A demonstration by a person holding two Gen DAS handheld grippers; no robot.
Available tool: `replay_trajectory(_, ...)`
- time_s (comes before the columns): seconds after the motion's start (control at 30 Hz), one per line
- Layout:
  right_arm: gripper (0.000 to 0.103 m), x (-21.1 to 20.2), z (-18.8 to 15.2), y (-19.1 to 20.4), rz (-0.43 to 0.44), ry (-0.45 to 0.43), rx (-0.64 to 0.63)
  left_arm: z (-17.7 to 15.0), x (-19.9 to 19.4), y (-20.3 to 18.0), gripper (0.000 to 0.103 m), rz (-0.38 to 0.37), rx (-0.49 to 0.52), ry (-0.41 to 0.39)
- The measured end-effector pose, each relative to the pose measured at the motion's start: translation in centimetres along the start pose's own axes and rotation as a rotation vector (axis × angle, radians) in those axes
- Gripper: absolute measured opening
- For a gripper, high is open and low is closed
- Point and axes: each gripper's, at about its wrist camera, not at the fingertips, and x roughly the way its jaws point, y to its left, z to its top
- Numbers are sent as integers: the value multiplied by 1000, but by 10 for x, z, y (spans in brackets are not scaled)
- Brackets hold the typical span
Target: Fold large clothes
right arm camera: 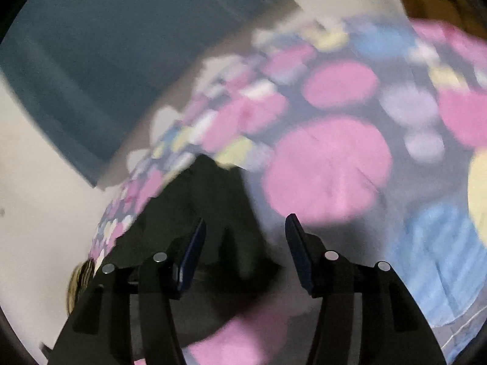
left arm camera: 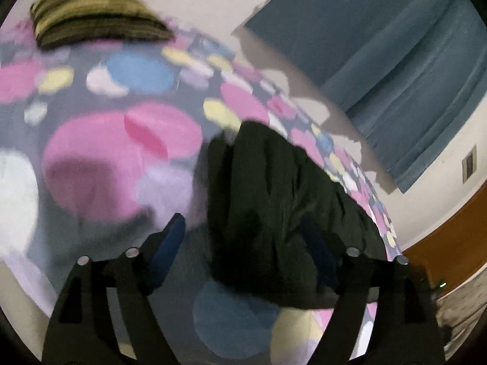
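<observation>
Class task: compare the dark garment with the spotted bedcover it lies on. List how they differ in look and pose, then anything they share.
The dark garment is one plain blackish colour; the spotted bedcover carries pink, blue, yellow and white blobs on grey. The garment is bunched into ridges near the bed's edge; the bedcover lies spread out and much flatter. The garment covers a small patch; the bedcover stretches across most of the view. Both are soft cloth.

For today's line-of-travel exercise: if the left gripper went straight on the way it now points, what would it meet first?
Most likely the dark garment lying on the spotted bedspread. The left gripper stands open with the garment ahead between its fingers; blur leaves depth uncertain.
</observation>
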Motion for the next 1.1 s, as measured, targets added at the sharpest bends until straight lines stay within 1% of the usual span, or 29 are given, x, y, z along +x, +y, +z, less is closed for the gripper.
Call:
replay_trajectory(0.07, 63, -2, 0, 33, 77, 1, -73, 7, 5, -2, 79, 0, 22, 3)
replay_trajectory(0.1, 65, 2, -4, 57, 143, 29, -119, 12, 13, -2, 79, -19, 30, 25)
replay_trajectory(0.17, 65, 18, -15, 95, 262, 114, -175, 16, 28, 0, 79, -54, 14, 68)
replay_trajectory(0.23, 65, 42, -33, 134, 391, 233, -209, 18, 44, 3, 79, -97, -13, 120)
replay_trajectory(0.3, 65, 61, -52, 162, 450, 314, -249, 19, 59, 9, 79, -113, -56, 159)
replay_trajectory(0.33, 65, 70, -60, 173, 465, 352, -265, 20, 66, 12, 79, -123, -70, 174)
replay_trajectory(0.4, 65, 91, -80, 192, 514, 437, -274, 21, 74, 15, 79, -126, -72, 197)
replay_trajectory(0.47, 65, 107, -97, 202, 513, 505, -284, 21, 79, 15, 79, -128, -57, 206)
replay_trajectory(0.5, 66, 120, -108, 204, 471, 543, -297, 22, 80, 14, 79, -128, -45, 212)
replay_trajectory(0.6, 66, 144, -126, 206, 381, 589, -324, 24, 86, 12, 79, -110, -7, 226)
replay_trajectory(0.67, 66, 152, -131, 205, 364, 599, -339, 26, 90, 13, 79, -105, 2, 238)
replay_trajectory(0.8, 66, 158, -130, 202, 359, 622, -340, 30, 108, 15, 80, -100, 22, 311)
replay_trajectory(0.9, 66, 159, -130, 201, 369, 630, -341, 35, 111, 16, 80, -104, 36, 339)
replay_trajectory(0.97, 66, 158, -132, 200, 375, 632, -342, 38, 109, 18, 80, -83, 49, 333)
replay_trajectory(1.0, 66, 159, -131, 200, 378, 633, -342, 40, 110, 18, 81, -69, 61, 331)
replay_trajectory(1.1, 66, 154, -133, 198, 387, 637, -339, 40, 119, 17, 91, -57, 100, 364)
